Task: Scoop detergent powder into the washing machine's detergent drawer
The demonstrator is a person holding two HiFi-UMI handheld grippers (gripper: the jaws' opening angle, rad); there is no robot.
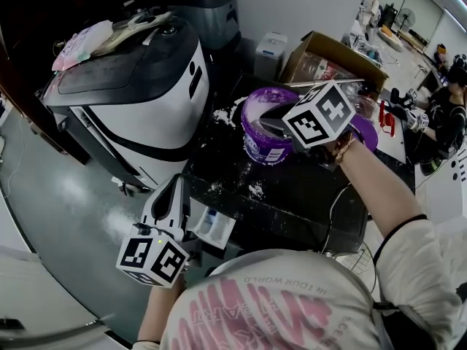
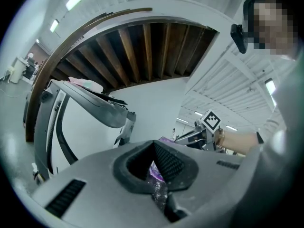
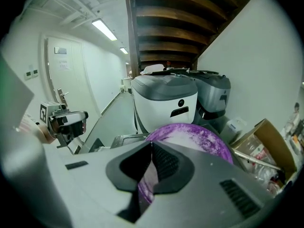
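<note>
Scooping looks still to come. Your right hand-held gripper (image 3: 151, 146), jaws shut on nothing, hovers over the round purple plastic detergent tub (image 1: 261, 150) on the black worktop (image 1: 295, 195). Your left hand-held gripper (image 2: 153, 147), also closed, sits beside the white detergent drawer (image 1: 216, 227).

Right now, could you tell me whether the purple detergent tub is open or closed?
Open: the purple tub has no lid on, and its powder-dusted inside shows.

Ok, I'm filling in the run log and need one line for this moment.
right claw: shut, at purple detergent tub | left claw: shut, near white drawer | spilled powder on table
</note>
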